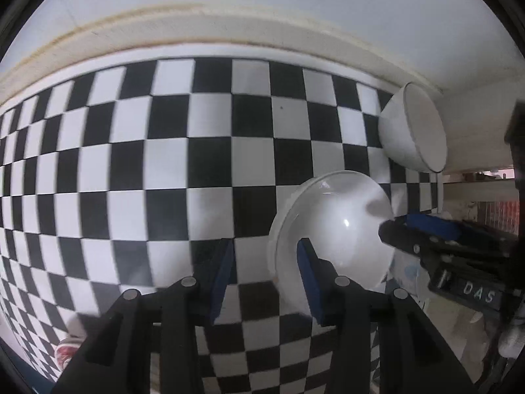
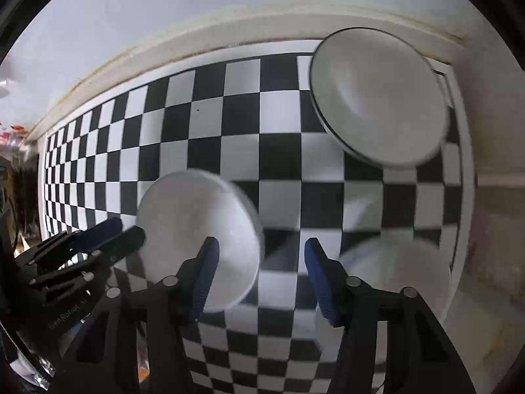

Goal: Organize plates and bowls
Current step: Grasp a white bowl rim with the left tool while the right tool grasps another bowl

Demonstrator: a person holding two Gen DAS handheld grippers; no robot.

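Checkered black-and-white surface (image 1: 170, 164) filling both views, bordered at 12 o'clock by a cream ledge (image 1: 229, 29) under a pale wall. Motion blur throughout.

Right wrist view: white bowl with a dark rim (image 2: 377, 98) at 1 o'clock, resting on the checks near the ledge. Second white bowl (image 2: 197, 236) at 8 o'clock, partly behind the left pad of the right tongs (image 2: 261, 274). Third pale dish (image 2: 393, 279) at 4 o'clock, blurred — partly hidden behind the right pad. Right tongs released, pads apart with bare checks between them, nothing gripped. Left tongs (image 2: 124, 229) entering at 9 o'clock, tips just beside the second bowl's edge.

Left wrist view: dark-rimmed bowl (image 1: 413, 131) at 2 o'clock, close to the ledge. Nearer bowl (image 1: 331, 229) at 4 o'clock, overlapped by the right pad of the left tongs (image 1: 265, 275). Left tongs released — narrow gap, only checks between the pads. Right tongs (image 1: 393, 229) coming in from 3 o'clock, tips over the nearer bowl's rim; contact not discernible.
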